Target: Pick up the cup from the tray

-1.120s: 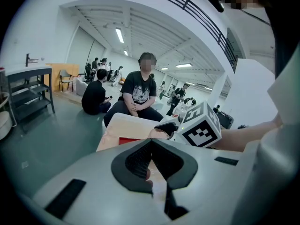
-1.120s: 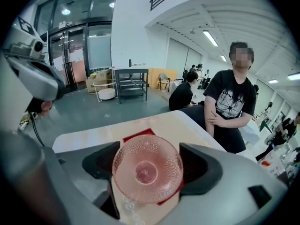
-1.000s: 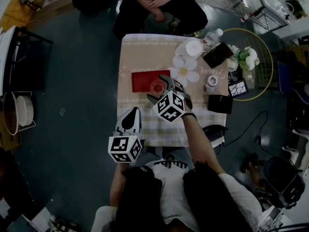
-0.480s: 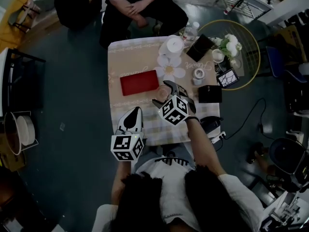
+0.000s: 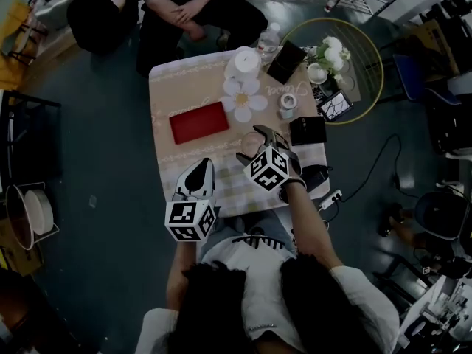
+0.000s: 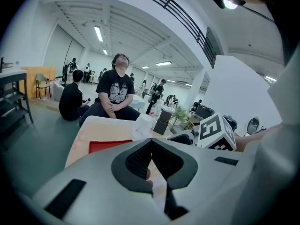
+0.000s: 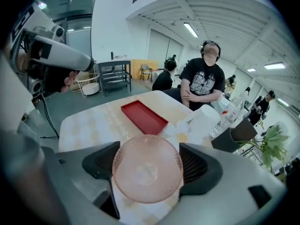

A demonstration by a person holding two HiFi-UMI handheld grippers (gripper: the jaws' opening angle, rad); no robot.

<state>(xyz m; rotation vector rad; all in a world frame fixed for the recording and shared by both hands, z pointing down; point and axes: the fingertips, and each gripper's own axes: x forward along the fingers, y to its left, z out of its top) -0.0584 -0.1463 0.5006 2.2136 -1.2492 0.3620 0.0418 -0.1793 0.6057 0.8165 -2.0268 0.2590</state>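
A pink, textured glass cup point(image 7: 147, 168) sits between the jaws of my right gripper point(image 7: 148, 168), which is shut on it and holds it above the checked tablecloth. From the head view, the cup point(image 5: 252, 144) and right gripper point(image 5: 254, 143) are to the right of the red tray point(image 5: 199, 122) and clear of it. The tray point(image 7: 144, 116) looks bare. My left gripper point(image 5: 195, 177) hovers at the table's near edge. Its jaws point(image 6: 150, 150) are shut with nothing between them.
On the table point(image 5: 166, 87) are a flower-shaped mat point(image 5: 242, 98), a white lidded cup point(image 5: 246, 63), a water bottle point(image 5: 270, 37), a small cup point(image 5: 287, 103) and black boxes point(image 5: 307, 130). A person point(image 5: 188, 6) sits at the far side. A round wire table point(image 5: 369, 50) stands on the right.
My right gripper has carried the cup away from the tray's right end, toward me and to the right. The left gripper has stayed near the table's front edge.
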